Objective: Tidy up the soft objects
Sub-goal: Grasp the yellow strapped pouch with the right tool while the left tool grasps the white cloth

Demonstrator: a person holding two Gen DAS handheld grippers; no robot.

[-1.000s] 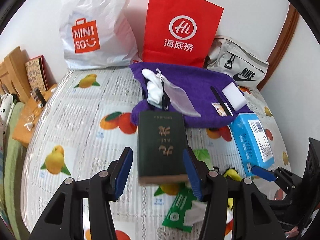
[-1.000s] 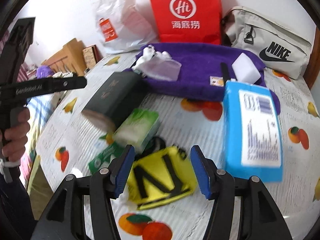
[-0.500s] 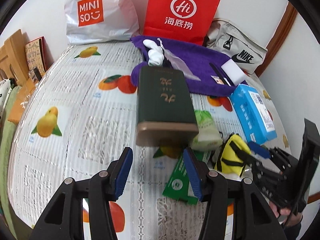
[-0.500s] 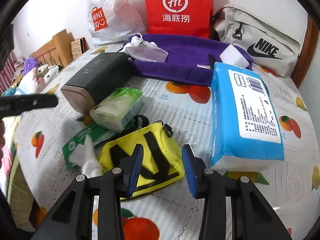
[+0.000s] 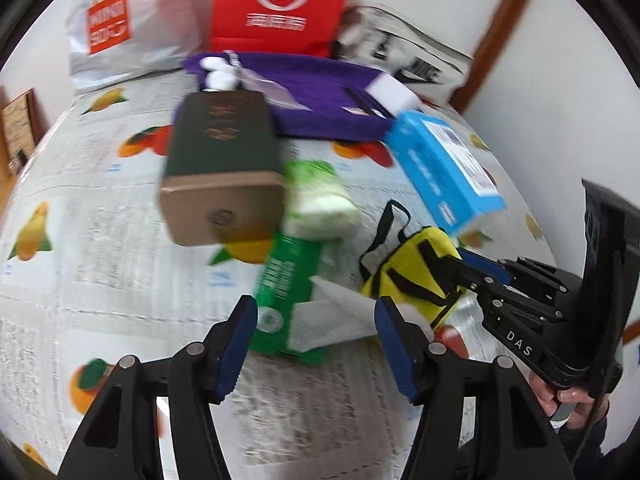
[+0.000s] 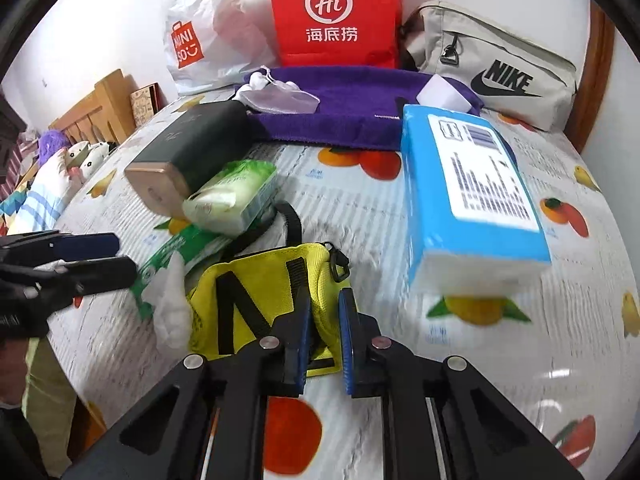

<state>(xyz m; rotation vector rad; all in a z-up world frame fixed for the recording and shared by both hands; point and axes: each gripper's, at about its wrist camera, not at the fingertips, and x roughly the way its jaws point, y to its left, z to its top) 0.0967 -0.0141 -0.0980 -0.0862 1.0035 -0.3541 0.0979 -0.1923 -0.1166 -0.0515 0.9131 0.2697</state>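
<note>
Right gripper (image 6: pixel 324 340): blue-padded fingers nearly together, pinching the near edge of the yellow pouch (image 6: pixel 264 300)
Left gripper (image 5: pixel 312 344): fingers spread wide, nothing between them but the white tissue (image 5: pixel 332 320) lying below on the tablecloth (image 5: pixel 80 240)
Yellow pouch: on the tablecloth, black straps across it, landmark for the rest
Green wipes packet (image 6: pixel 232 192): just behind the pouch, leaning on the dark green box (image 6: pixel 188 152)
Flat green tissue pack (image 5: pixel 288 288): just left of the pouch, white tissue sticking out
Blue tissue pack (image 6: pixel 468 196): right of the pouch, near it
Purple towel (image 6: pixel 352 108): well behind the pouch, white sponge (image 6: pixel 442 94) on it
Red paper bag (image 6: pixel 334 12): far behind the pouch, against the wall
</note>
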